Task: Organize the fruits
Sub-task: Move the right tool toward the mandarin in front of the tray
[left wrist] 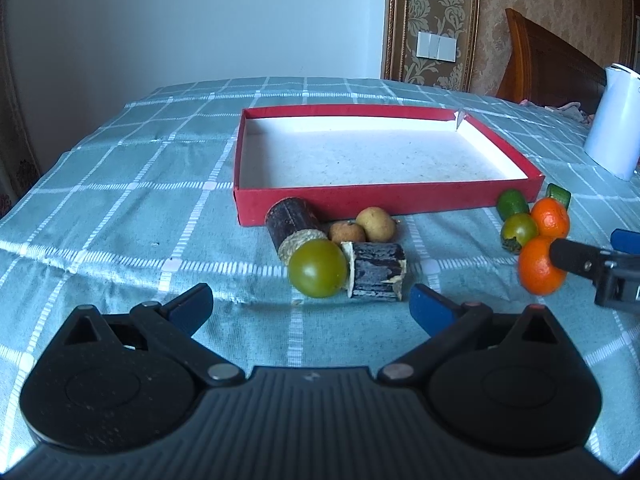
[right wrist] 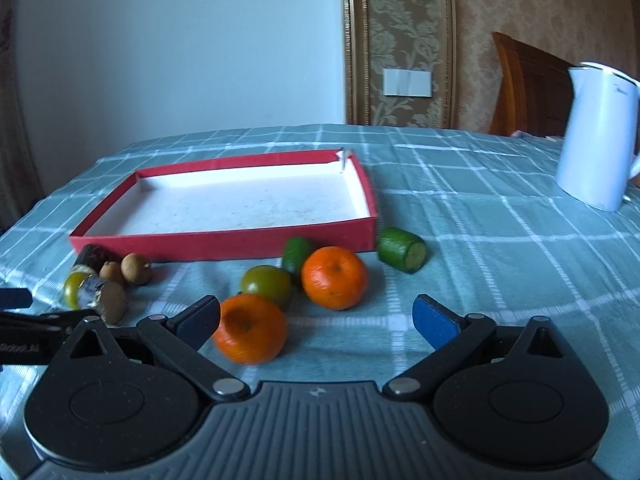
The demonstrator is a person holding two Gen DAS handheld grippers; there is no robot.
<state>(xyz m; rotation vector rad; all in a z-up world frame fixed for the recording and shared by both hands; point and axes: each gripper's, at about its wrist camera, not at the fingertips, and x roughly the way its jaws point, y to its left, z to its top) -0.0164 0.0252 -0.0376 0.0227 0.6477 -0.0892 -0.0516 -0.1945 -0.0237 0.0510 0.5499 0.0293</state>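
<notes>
the red tray point(left wrist: 384, 200) sits in the middle of both views with nothing in it, so by my reading the sorting has not begun: every fruit lies on the checked surface point(left wrist: 120, 200) along the tray's near wall.

count, as far as shows: two oranges point(right wrist: 334, 276) point(right wrist: 250, 328), two green tomatoes point(left wrist: 318, 268) point(right wrist: 266, 290), two small brown longan-like fruits point(left wrist: 376, 224) point(left wrist: 347, 233), two dark sugarcane pieces point(left wrist: 290, 216) point(left wrist: 378, 272), and two green cut pieces point(right wrist: 402, 249) point(right wrist: 296, 254). ten items, split into a left cluster and a right cluster.

the left gripper point(left wrist: 312, 304) hovers low at the bottom of its frame, fingers wide apart, holding nothing, just short of the nearest tomato and cane piece. the right gripper point(right wrist: 316, 316) has its fingers wide apart too; the nearer orange sits by the left finger point(right wrist: 198, 318), whether touching i cannot tell, and it looks blurred. a white kettle point(right wrist: 596, 136) stands at the right edge, well apart from the fruit.
</notes>
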